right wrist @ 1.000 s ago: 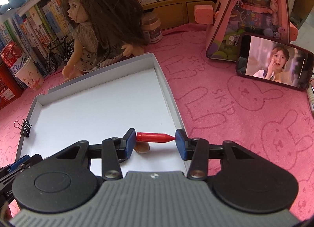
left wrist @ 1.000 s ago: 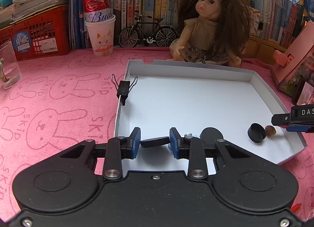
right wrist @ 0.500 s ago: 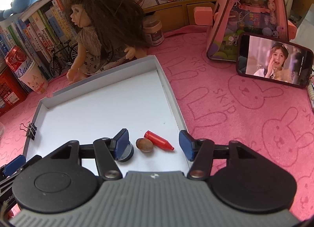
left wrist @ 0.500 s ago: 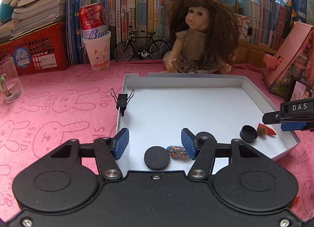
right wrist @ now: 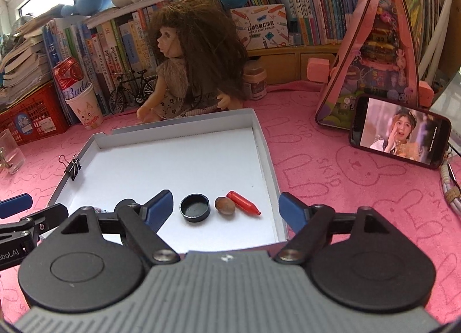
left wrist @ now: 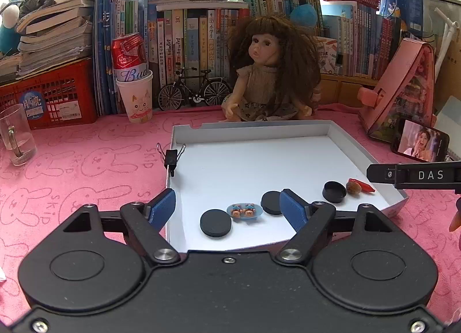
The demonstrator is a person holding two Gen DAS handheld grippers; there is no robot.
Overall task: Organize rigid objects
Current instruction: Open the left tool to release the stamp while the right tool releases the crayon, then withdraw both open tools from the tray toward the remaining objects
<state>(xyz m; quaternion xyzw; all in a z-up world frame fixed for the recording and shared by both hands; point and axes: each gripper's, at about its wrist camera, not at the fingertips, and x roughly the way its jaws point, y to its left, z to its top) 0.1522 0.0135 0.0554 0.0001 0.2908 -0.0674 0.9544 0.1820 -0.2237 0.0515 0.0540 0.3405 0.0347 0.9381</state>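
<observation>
A shallow white box lid (left wrist: pixel 253 128) (right wrist: pixel 178 124) lies on the pink cloth. Near its front edge lie two black discs (left wrist: pixel 215 222) (left wrist: pixel 270 203) with a small blue bear-printed oval (left wrist: pixel 245 211) between them. At the front right sit a black cap (left wrist: pixel 334 192) (right wrist: pixel 194 207), a brown nut (left wrist: pixel 353 188) (right wrist: pixel 225 205) and a red crayon tip (left wrist: pixel 363 185) (right wrist: pixel 243 203). My left gripper (left wrist: pixel 229 207) hangs over the discs, jaws opening, pads touching nothing. My right gripper (right wrist: pixel 226 207) hangs over the cap, nut and crayon tip, jaws opening, holding nothing.
A black binder clip (left wrist: pixel 171 157) (right wrist: pixel 73 166) grips the lid's left wall. Behind it sit a doll (left wrist: pixel 273 74), a toy bicycle (left wrist: pixel 193 91) and a paper cup holding a red can (left wrist: pixel 134 79). A glass mug (left wrist: pixel 15 134) stands left; a phone (right wrist: pixel 399 131) leans right.
Both grippers have opened and drawn back and up. The left one let go of a black disc, the right one let go of the red crayon tip; both pieces now lie in the lid.
</observation>
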